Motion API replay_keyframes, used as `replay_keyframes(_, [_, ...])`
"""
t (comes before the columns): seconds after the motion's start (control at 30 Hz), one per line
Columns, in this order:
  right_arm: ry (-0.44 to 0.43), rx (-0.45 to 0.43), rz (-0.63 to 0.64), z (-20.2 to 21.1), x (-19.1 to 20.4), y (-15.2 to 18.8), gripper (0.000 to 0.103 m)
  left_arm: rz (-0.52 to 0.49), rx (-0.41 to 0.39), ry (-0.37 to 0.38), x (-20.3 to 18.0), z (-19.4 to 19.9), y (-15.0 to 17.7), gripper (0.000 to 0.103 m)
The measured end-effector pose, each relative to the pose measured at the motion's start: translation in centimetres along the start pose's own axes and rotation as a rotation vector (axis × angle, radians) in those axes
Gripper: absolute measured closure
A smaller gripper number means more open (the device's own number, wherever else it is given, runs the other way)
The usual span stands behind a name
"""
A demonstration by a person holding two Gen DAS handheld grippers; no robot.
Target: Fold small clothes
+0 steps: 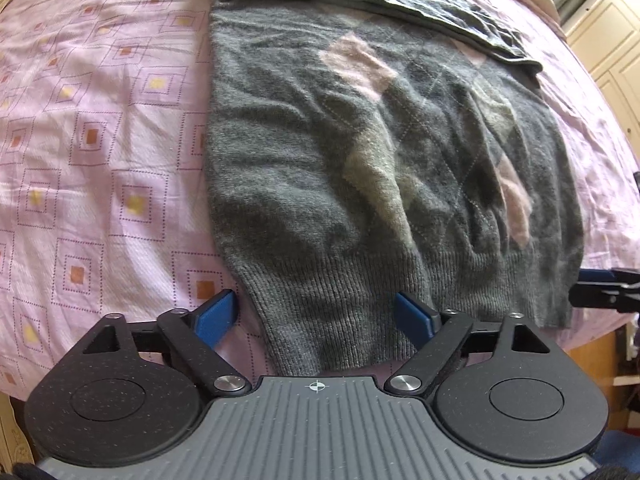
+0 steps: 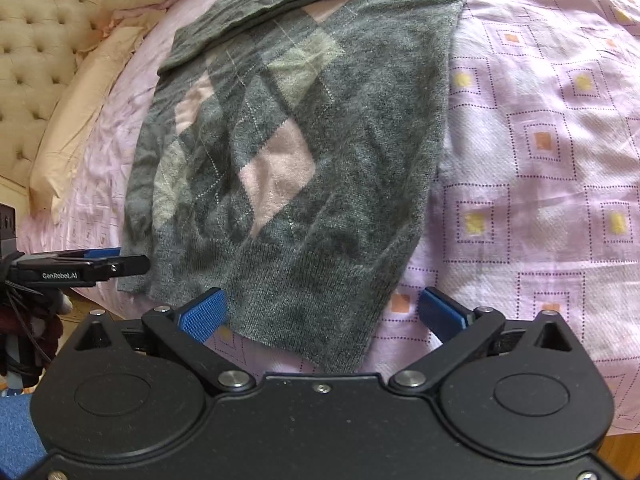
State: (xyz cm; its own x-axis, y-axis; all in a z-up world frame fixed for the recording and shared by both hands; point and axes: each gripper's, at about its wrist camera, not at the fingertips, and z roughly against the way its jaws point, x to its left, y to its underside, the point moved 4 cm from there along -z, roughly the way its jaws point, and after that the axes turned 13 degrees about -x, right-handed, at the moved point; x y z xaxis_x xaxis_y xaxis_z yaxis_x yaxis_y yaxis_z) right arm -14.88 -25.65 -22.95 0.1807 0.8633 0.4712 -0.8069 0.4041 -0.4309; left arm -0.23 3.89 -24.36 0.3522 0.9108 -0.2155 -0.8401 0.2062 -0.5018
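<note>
The left gripper [image 1: 316,316] sits at six o'clock in its own view with its blue fingers [image 1: 214,316] spread wide apart, nothing between the pads but the ribbed hem of a grey argyle sweater [image 1: 360,168] that lies below them. In that view the hem's corner drops toward six o'clock between the two fingers, apparently unclamped. The right gripper [image 2: 324,312] is likewise spread open, its blue pads [image 2: 204,314] standing either side of the other hem corner, which hangs down past them toward six o'clock. Each tool shows in the other's camera: the right one at three o'clock of the left view, just beside the hem edge, and the left one at nine o'clock of the right view, at the hem's far corner. The sweater lies flat on a pink bedsheet [image 1: 100,140] printed with dotted squares, pink and pale diamonds facing up, a sleeve [image 1: 420,4] folded across its upper part toward twelve o'clock. In the right view a tufted cream headboard [image 2: 36,60] fills ten o'clock, with a cream pillow [image 2: 76,120] against it.
</note>
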Motion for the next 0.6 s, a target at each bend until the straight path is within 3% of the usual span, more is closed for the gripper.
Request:
replay_keyframes(0.1, [-0.022,-0.012,-0.010,0.2,-0.3,0.1,0.000,-0.009,-0.012,-0.006,-0.3,-0.1,0.2,0.013])
replay_keyframes(0.2, [-0.023,-0.003,0.018,0.3,-0.2,0.2,0.000,-0.010,-0.019,-0.024,-0.6,-0.1,0.3,0.015])
replay_keyframes(0.33, [-0.037,0.016,0.037,0.2,0.1,0.2,0.004,0.025,-0.038,-0.024,0.0,0.8,0.4,0.044])
replay_keyframes(0.37, [-0.045,0.014,0.033,0.3,0.1,0.2,0.006,0.033,-0.038,-0.019,0.1,0.9,0.4,0.046])
replay_keyframes(0.43, [-0.063,0.013,0.018,0.4,0.0,0.3,0.014,0.036,-0.037,-0.006,0.1,1.1,0.7,0.046])
replay_keyframes(0.6, [-0.072,-0.006,-0.012,0.4,-0.3,0.4,0.014,0.020,-0.038,-0.009,-0.2,1.1,0.8,0.046])
